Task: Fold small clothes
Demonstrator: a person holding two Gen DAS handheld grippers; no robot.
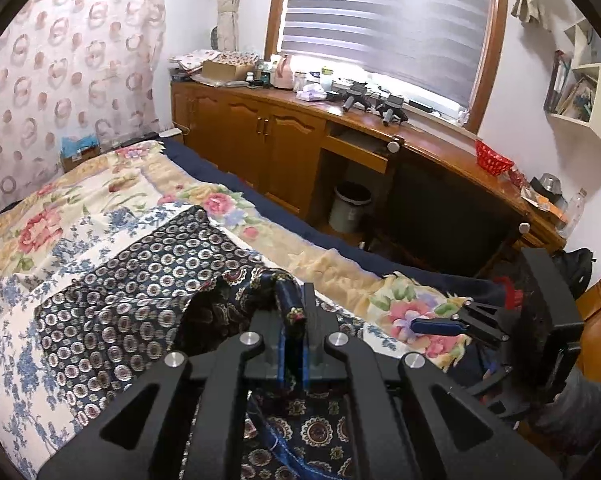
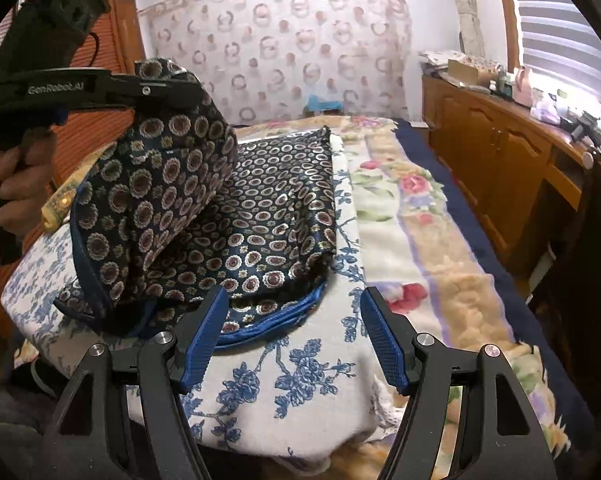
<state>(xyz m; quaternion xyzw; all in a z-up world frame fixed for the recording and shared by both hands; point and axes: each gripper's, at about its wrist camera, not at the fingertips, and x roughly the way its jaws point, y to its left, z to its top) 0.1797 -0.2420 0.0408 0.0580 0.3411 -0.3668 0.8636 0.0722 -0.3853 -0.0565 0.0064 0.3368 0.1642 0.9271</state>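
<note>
A dark blue garment (image 1: 140,280) printed with small rings and medallions lies on a white cloth with blue flowers (image 2: 284,380) on the bed. My left gripper (image 1: 294,320) is shut on a bunched edge of this garment. In the right wrist view that gripper (image 2: 172,90) holds the edge lifted, so a flap of the garment (image 2: 152,184) hangs over the flat part (image 2: 276,200). My right gripper (image 2: 294,320) stands open just in front of the garment's blue-piped near hem, with nothing between its blue pads (image 2: 384,340). From the left wrist it shows as the right gripper (image 1: 440,326), low at the right.
A floral blanket (image 2: 432,240) covers the bed, with a dark blue sheet edge (image 1: 300,216) on the window side. Wooden cabinets and a cluttered counter (image 1: 284,128) run along that side, with a waste bin (image 1: 350,206) below. A hand (image 2: 16,184) grips the left handle.
</note>
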